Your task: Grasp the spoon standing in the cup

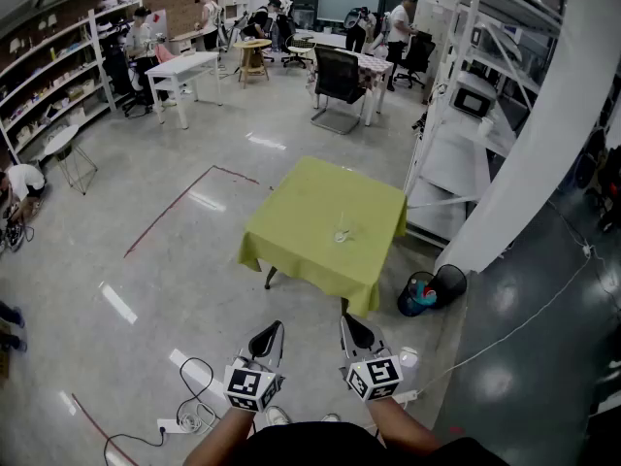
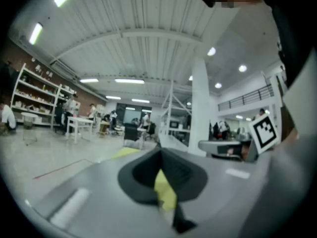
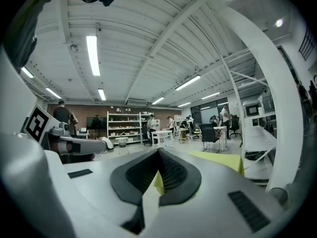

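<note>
Approach seemingly pending; left tool (image 1: 268, 339) and right tool (image 1: 355, 334) were closed, empty; cup (image 1: 342, 233) on worktop (image 1: 291, 246) sat centre-frame, well apart; next: close in, open.

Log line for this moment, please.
phase: pre-approach | left gripper: shut, empty | right gripper: shut, empty | cup: on table, untouched

- A square table (image 1: 291, 246) stands on the glossy grey floor (image 1: 175, 260), draped all over in a yellow-green cloth (image 1: 325, 197) whose edges hang down.
- Near the cloth's middle sits a small clear cup (image 1: 342, 234), the only thing on top.
- A thin spoon (image 1: 343, 225) stands in the cup, barely discernible.
</note>
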